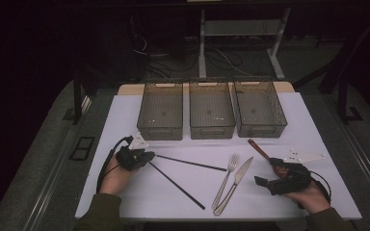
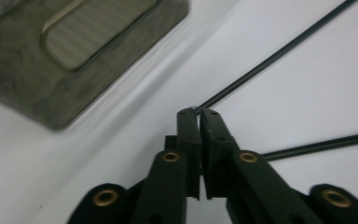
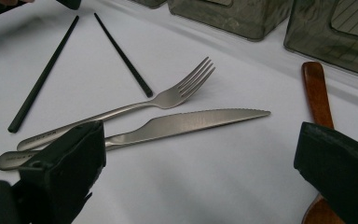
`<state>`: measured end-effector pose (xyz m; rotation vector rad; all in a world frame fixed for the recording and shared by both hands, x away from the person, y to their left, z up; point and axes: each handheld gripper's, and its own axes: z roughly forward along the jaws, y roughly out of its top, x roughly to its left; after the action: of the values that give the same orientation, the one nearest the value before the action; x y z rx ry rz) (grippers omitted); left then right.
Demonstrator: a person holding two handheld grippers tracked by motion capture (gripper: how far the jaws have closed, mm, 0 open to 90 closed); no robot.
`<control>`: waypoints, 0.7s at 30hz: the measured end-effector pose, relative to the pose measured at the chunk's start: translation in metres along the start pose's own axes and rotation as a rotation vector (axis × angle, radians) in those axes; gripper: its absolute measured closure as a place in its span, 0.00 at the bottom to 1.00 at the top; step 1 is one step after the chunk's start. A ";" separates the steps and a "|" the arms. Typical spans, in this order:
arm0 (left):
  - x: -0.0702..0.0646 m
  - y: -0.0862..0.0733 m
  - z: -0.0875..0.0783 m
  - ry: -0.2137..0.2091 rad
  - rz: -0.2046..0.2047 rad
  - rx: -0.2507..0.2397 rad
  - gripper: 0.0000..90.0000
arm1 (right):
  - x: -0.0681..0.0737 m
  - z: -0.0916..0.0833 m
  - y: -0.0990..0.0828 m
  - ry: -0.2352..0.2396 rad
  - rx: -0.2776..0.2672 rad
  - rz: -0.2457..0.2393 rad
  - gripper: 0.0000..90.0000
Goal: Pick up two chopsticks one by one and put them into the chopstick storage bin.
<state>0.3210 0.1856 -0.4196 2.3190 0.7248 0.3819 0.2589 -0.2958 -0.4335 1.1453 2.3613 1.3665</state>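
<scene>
Two black chopsticks lie on the white table in a V. My left gripper point(image 1: 151, 155) point(image 2: 197, 112) has its jaws nearly together, and the tips pinch the near end of the upper chopstick point(image 1: 192, 163) point(image 2: 270, 56). The other chopstick point(image 1: 178, 185) point(image 2: 321, 143) lies free beside it. At the right, my right gripper point(image 1: 269, 182) point(image 3: 200, 140) is open, its jaws wide apart with nothing gripped. A brown wooden spoon point(image 1: 259, 148) point(image 3: 317, 93) lies by its right jaw. A steel fork point(image 1: 226, 179) point(image 3: 168, 99) and knife point(image 1: 237, 180) point(image 3: 191, 122) lie side by side in front of it.
Three dark see-through bins point(image 1: 160, 131) point(image 1: 212, 131) point(image 1: 261, 129) stand in a row at the back of the table, and the left one point(image 2: 74, 60) is close to my left gripper. The table's front edge point(image 1: 212, 217) runs just ahead of both forearms.
</scene>
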 end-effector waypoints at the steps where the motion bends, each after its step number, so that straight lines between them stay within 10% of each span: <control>1: -0.005 0.001 -0.002 -0.019 0.011 -0.012 0.89 | 0.000 0.000 0.000 0.001 0.001 0.000 0.03; 21: -0.113 0.032 0.024 -0.485 0.266 -0.066 0.68 | 0.001 0.000 0.000 0.002 0.003 0.001 0.03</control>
<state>0.2534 0.0863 -0.4244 2.3164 0.1663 -0.0477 0.2584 -0.2946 -0.4333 1.1463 2.3658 1.3656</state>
